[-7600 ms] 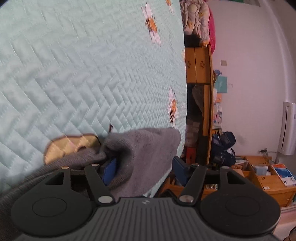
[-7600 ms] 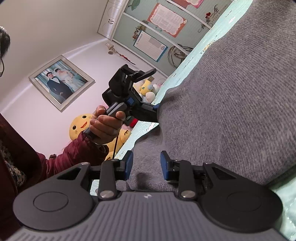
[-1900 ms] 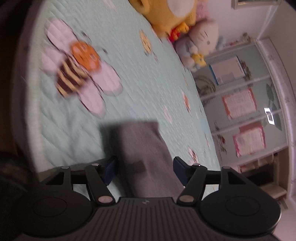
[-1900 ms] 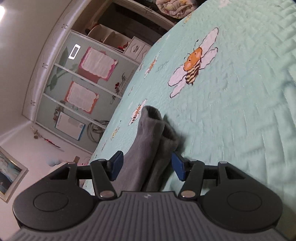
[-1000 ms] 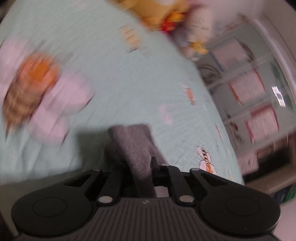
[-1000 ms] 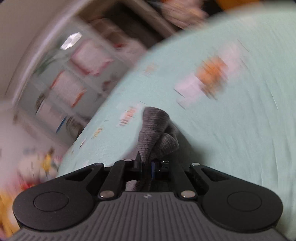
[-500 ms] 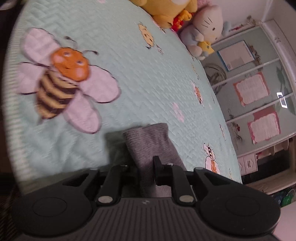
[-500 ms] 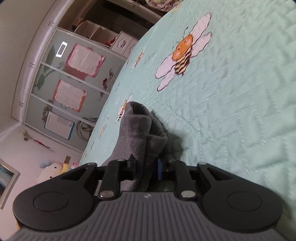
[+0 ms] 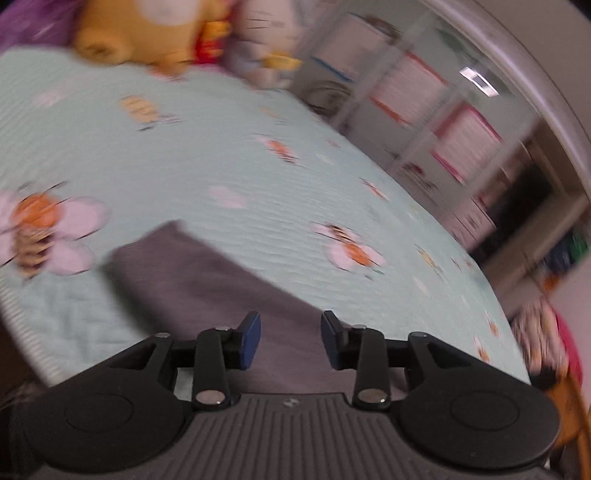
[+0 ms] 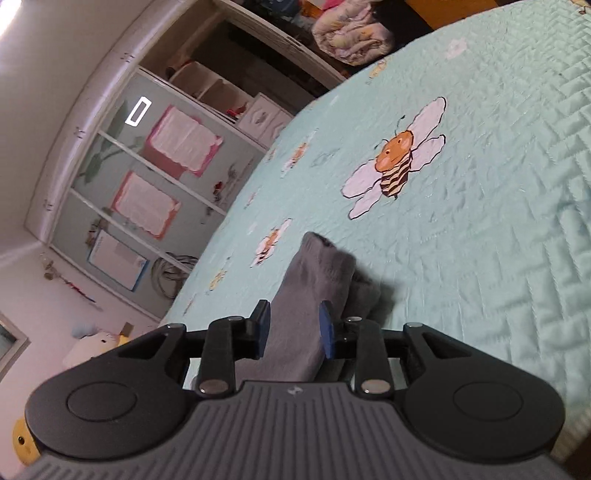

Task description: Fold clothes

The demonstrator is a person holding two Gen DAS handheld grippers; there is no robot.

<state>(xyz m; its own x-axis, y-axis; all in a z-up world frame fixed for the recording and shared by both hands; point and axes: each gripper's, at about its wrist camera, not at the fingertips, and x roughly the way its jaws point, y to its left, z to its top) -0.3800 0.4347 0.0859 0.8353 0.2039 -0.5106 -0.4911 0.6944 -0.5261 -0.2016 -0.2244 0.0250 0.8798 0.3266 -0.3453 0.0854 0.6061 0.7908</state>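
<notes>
Grey knit cloth, the folded garment (image 9: 207,273), lies flat on the mint quilted bedspread (image 9: 221,162) in front of you, and in your left wrist view it stretches from a squared corner at the far left back toward the near middle, under your left gripper (image 9: 290,338). That view is blurred. Your left gripper's blue-padded fingers (image 9: 250,334) stand apart with a clear gap, and the grey cloth shows through the gap without either pad touching it as far as the blur lets you judge. To the left of the garment a printed bee with pale pink wings (image 9: 40,232) sits on the bedspread; far off at the top left are plush toys (image 9: 155,29), and to the right a wardrobe with glass doors (image 9: 436,110).

In your right wrist view the wardrobe doors (image 10: 147,177) fill the far left. Your right gripper (image 10: 295,328) also has its fingers parted, straddling a narrow end of the garment (image 10: 314,280), which runs up between the pads to a bunched tip lying on the bedspread (image 10: 498,240). Whether the pads touch the cloth's sides is unclear. Further right a large bee print (image 10: 397,157) lies well beyond the tip.
</notes>
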